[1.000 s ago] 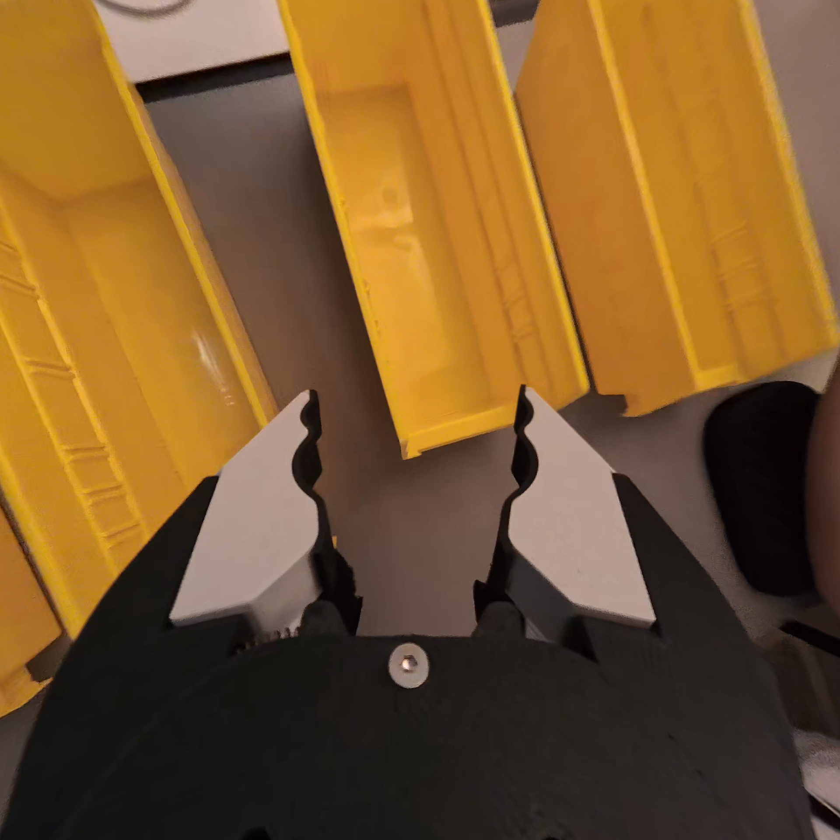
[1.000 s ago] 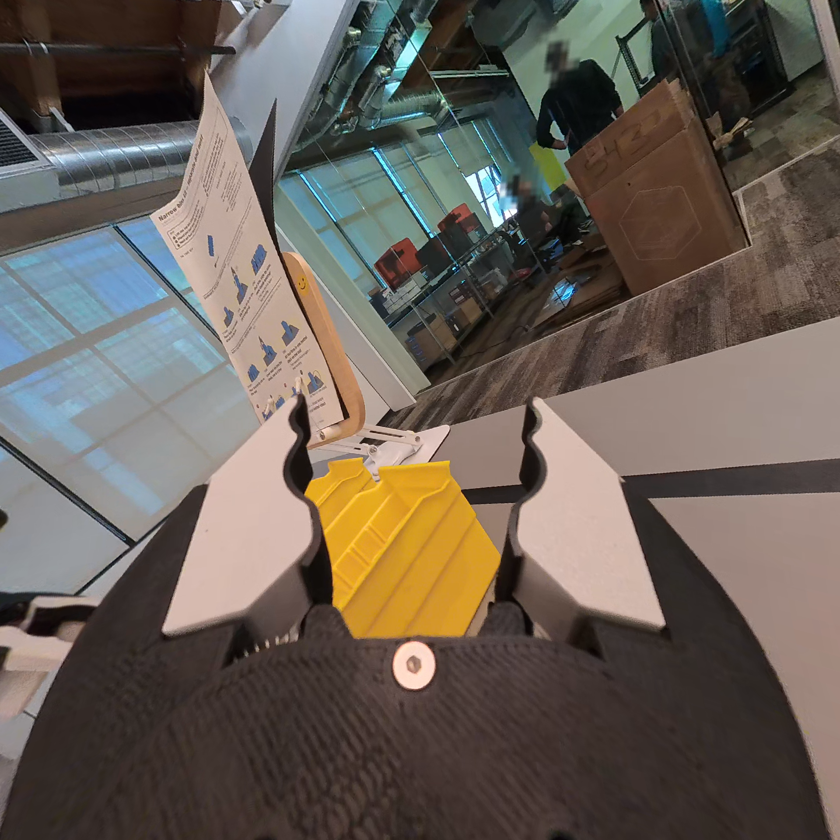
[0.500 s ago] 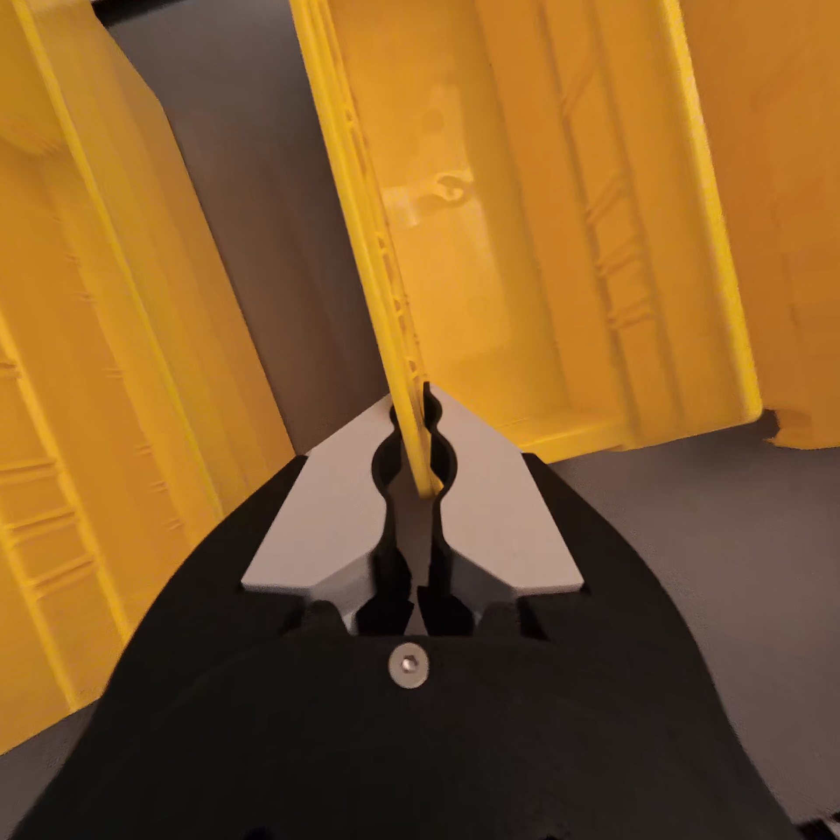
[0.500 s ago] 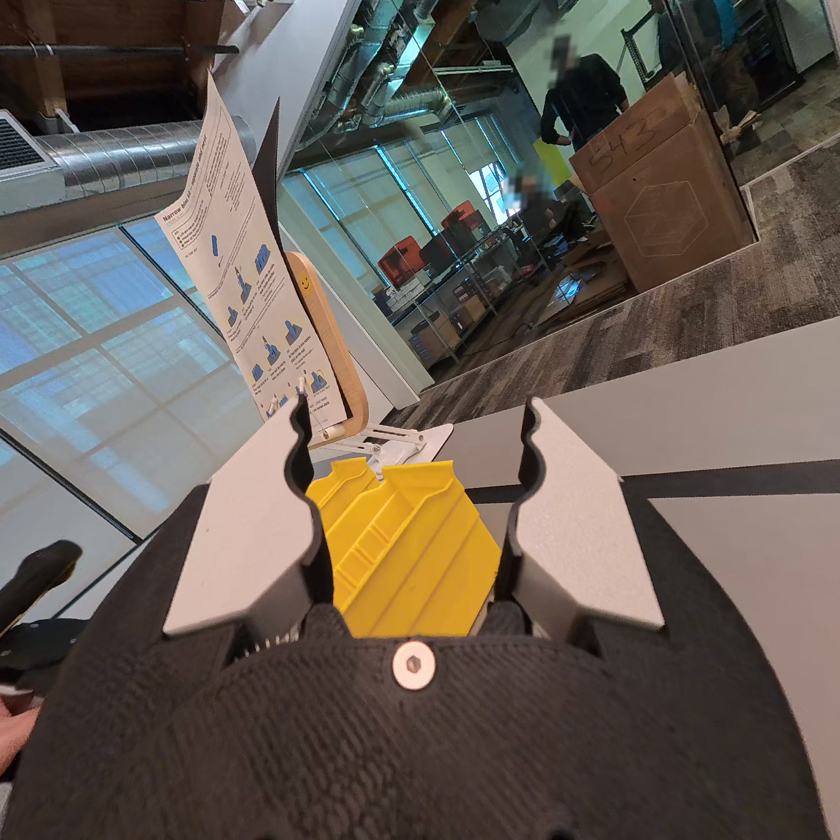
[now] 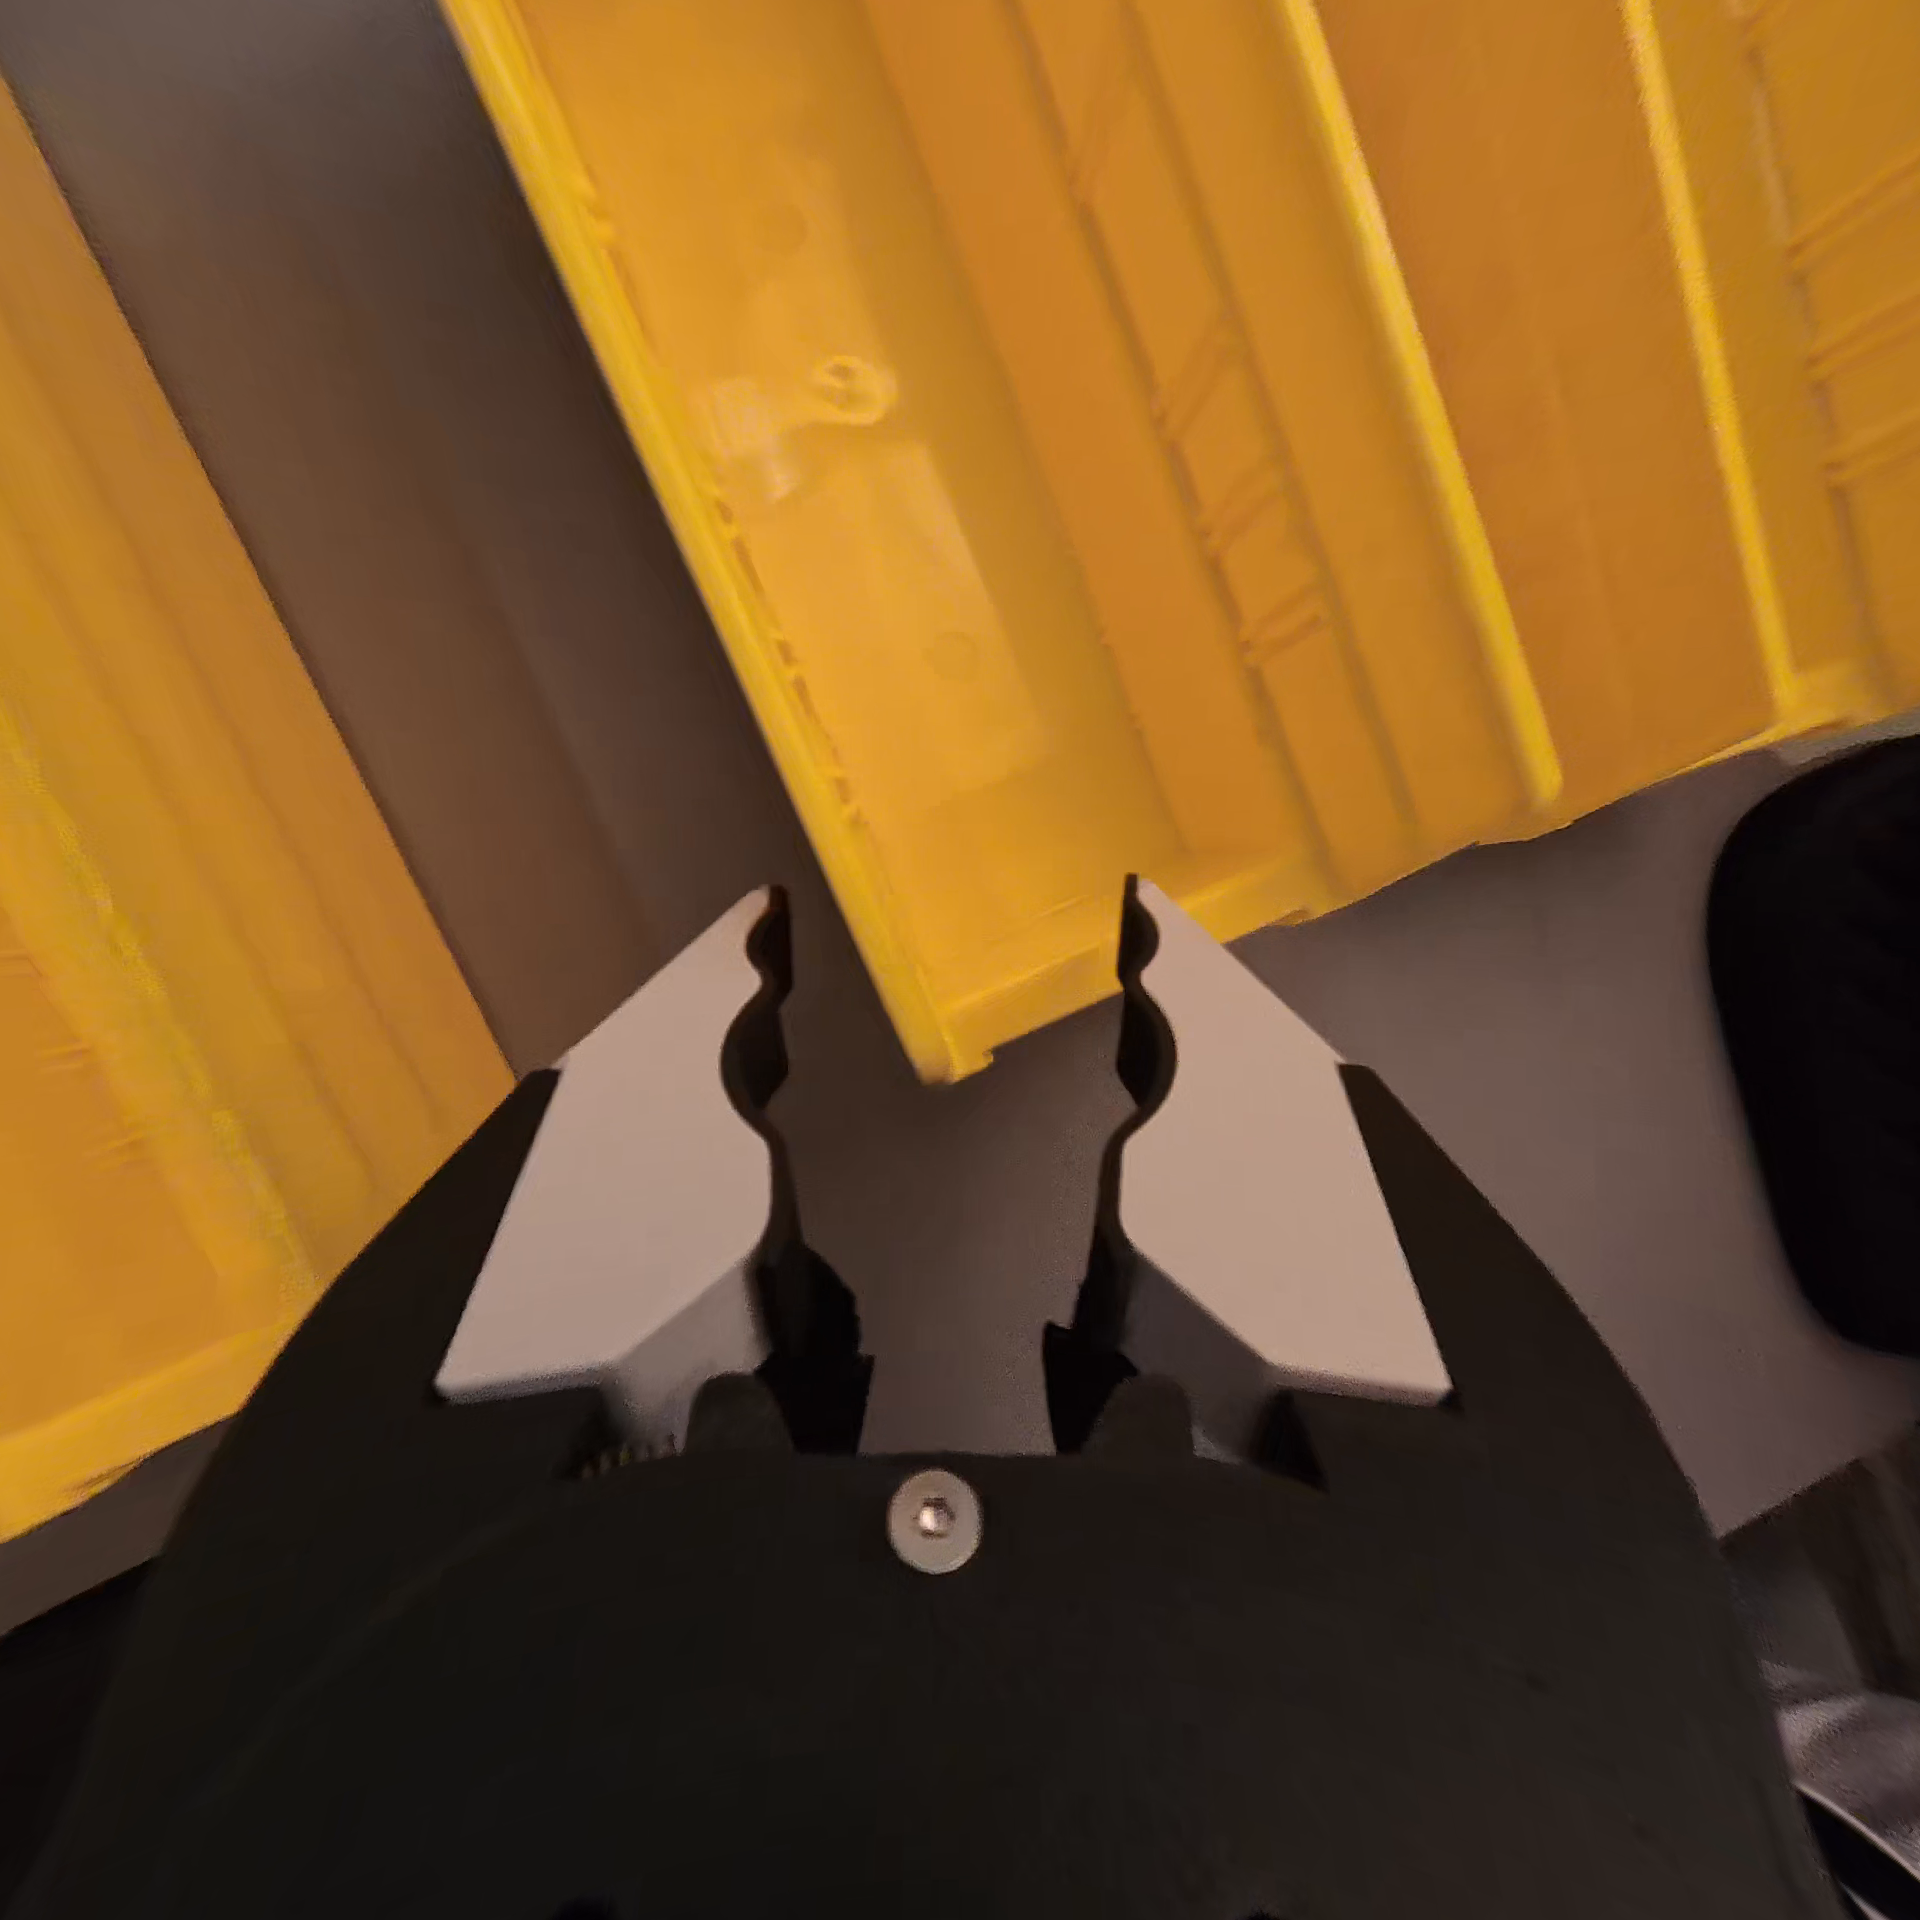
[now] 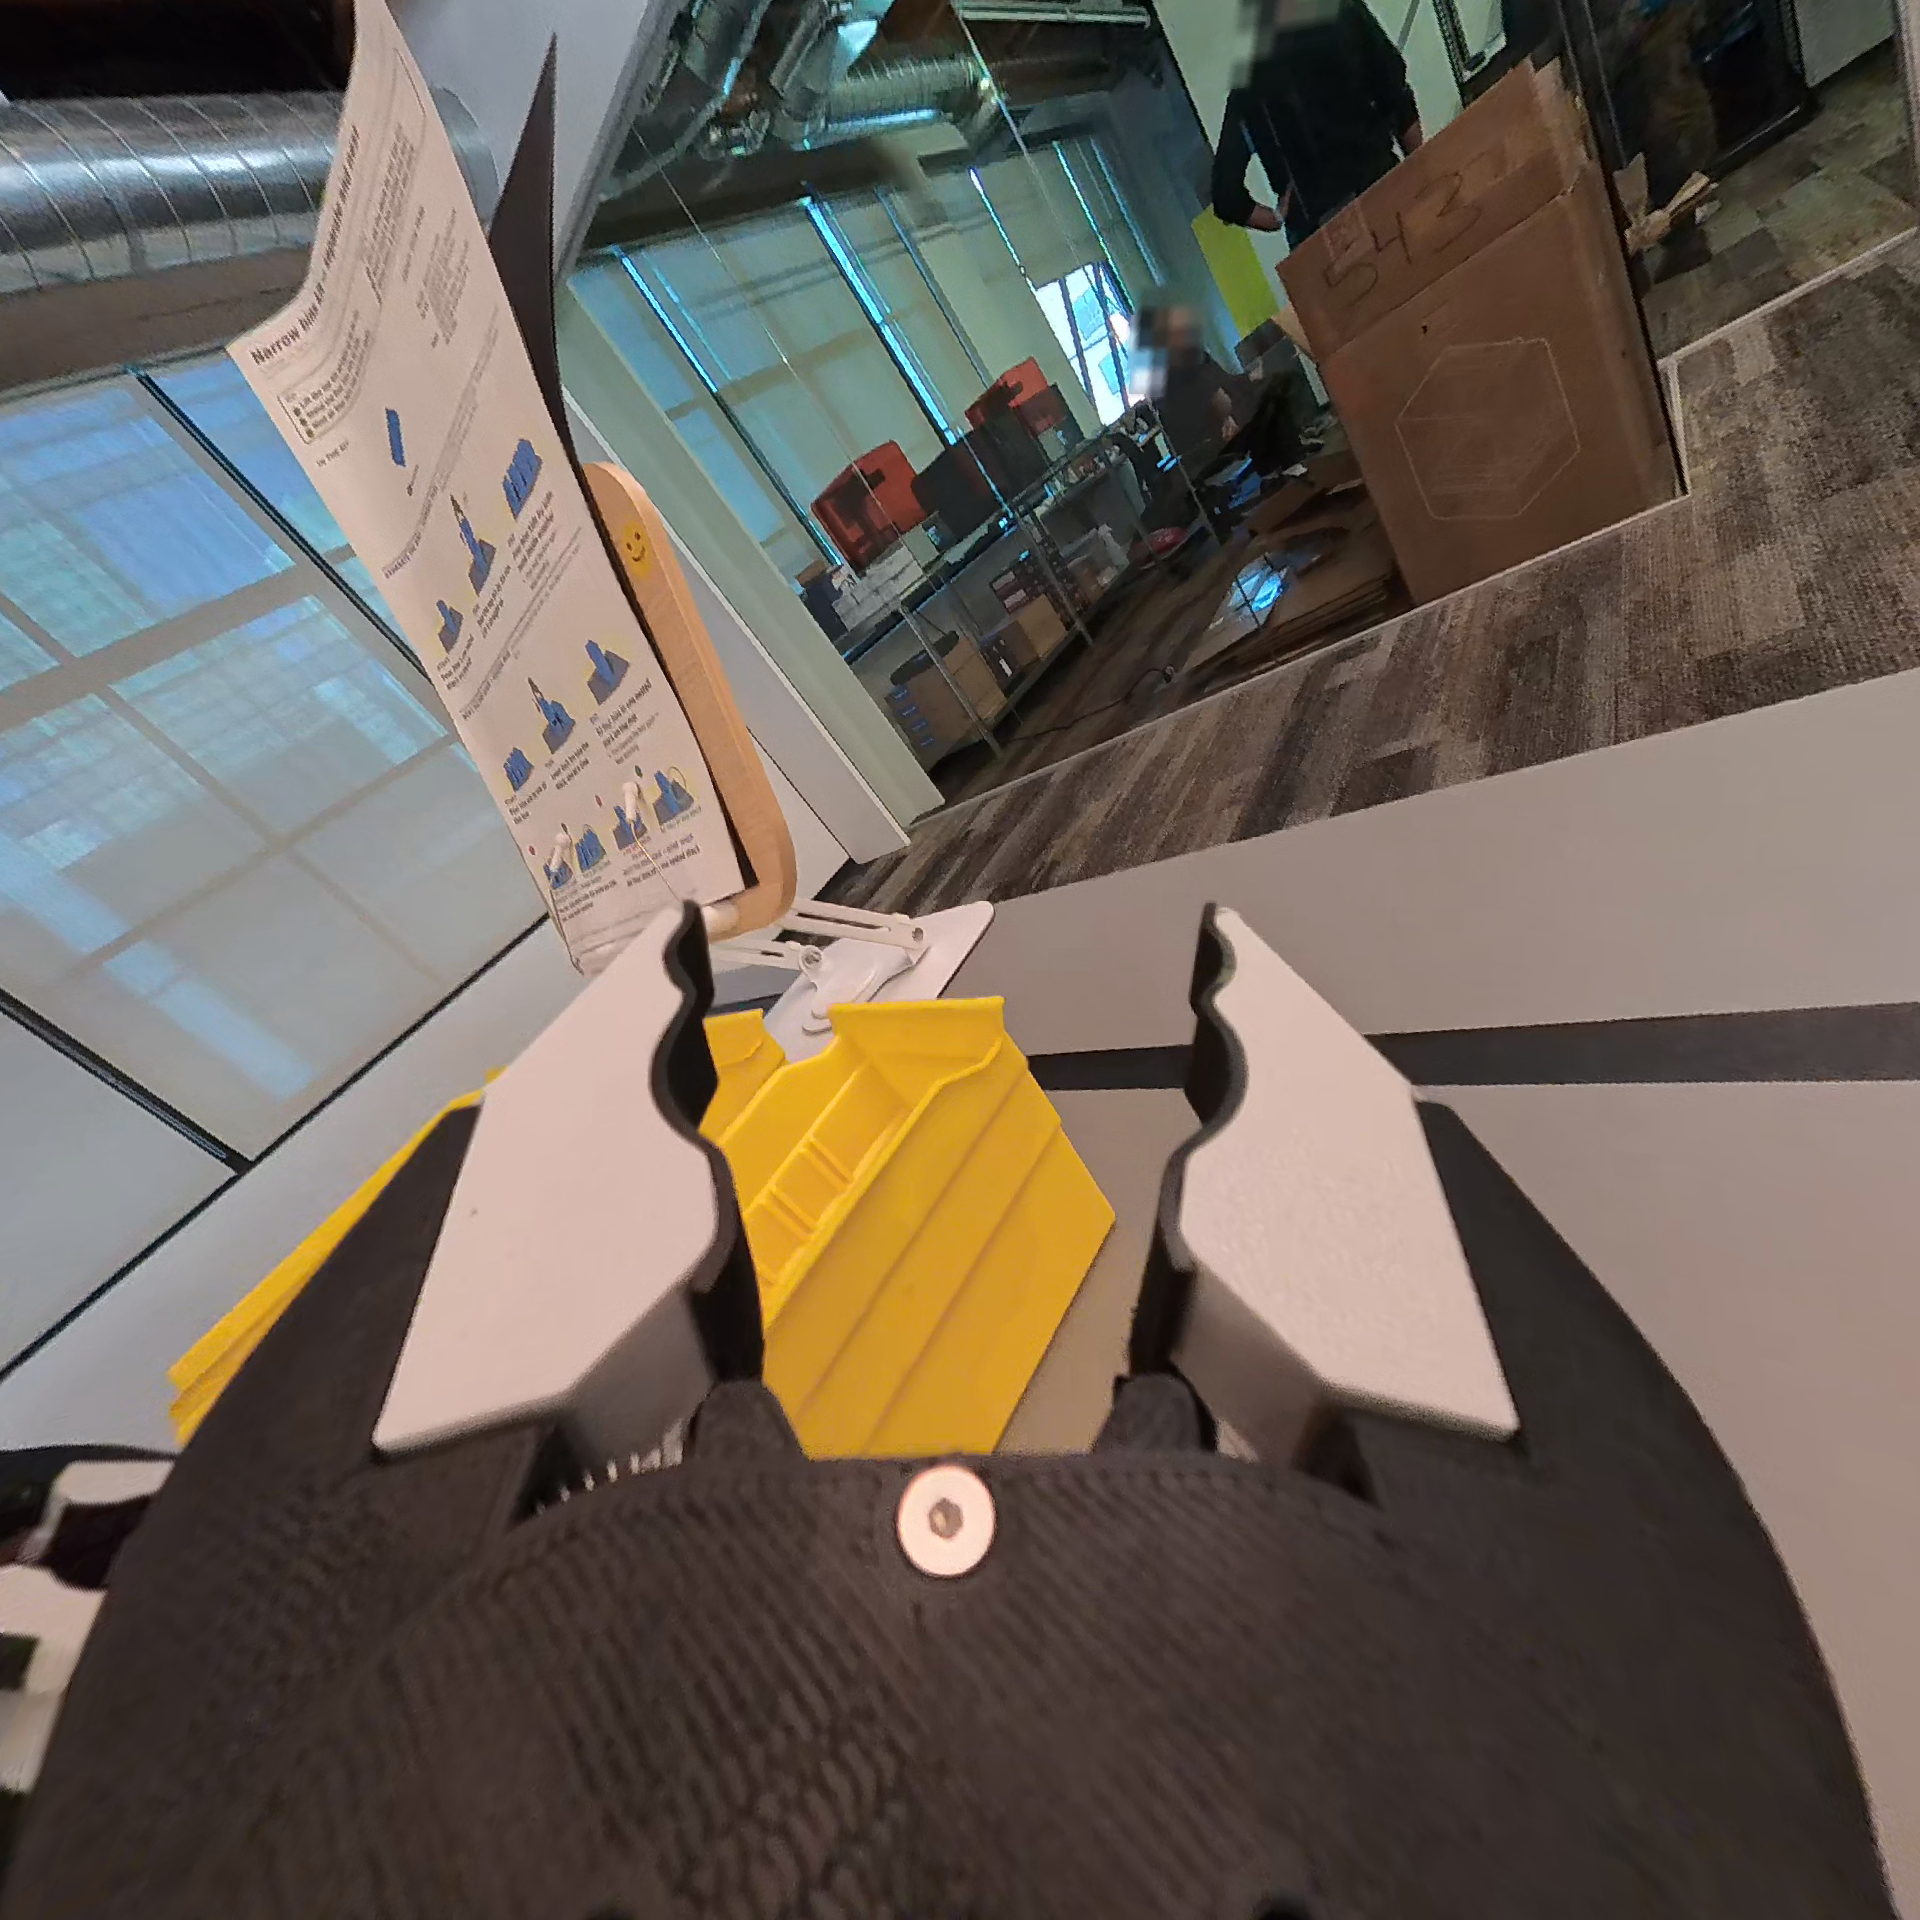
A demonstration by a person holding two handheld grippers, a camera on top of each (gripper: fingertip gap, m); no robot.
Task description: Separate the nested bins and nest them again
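In the left wrist view three yellow bins lie open side up on the dark grey table: one at the left [image 5: 156,831], a middle one [image 5: 1039,520] and one at the right edge [image 5: 1787,312], close against the middle one. My left gripper [image 5: 951,894] is open. The middle bin's near left corner [image 5: 935,1039] stands between the fingers, with a gap to each pad. My right gripper [image 6: 948,920] is open and empty above the table. The yellow bins [image 6: 914,1195] lie below it, seen from the side.
A black rounded object [image 5: 1829,1039] sits at the right near the bins. A printed sheet [image 6: 457,582] on a wooden stand [image 6: 717,707] is behind the bins. The grey table [image 6: 1558,914] has a dark stripe [image 6: 1662,1039]. People and a cardboard box [image 6: 1475,395] are behind glass.
My left gripper shut on the middle bin's left wall half a second ago, then opened and let it go. The bin now lies turned, closer to the right bin. The right gripper stayed open and tilted slightly.
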